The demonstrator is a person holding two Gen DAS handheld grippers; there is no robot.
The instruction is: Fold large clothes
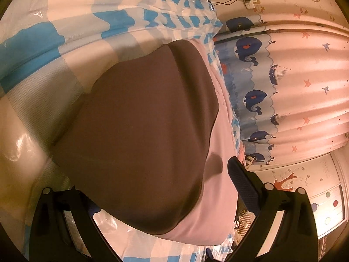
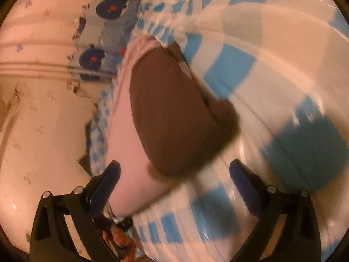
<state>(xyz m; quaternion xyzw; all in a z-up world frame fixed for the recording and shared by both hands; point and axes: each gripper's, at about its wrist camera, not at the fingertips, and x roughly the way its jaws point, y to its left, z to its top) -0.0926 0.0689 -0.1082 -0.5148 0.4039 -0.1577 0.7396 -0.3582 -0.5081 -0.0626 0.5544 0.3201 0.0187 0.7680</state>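
Right gripper [image 2: 174, 174] spread, brown garment [image 2: 174, 113] just ahead.

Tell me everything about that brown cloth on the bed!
The brown cloth is soft, plain and smooth-looking, folded into a rounded flat bundle. It lies on a pale pink fabric, both resting on the blue-and-white checked bed cover. In both views the open jaws frame it; none visibly pinches it.

Brown garment [image 2: 174, 113] edges motion-blurred.

Black jaws, blue pads [image 2: 244, 185], silver screws [image 2: 271, 189]
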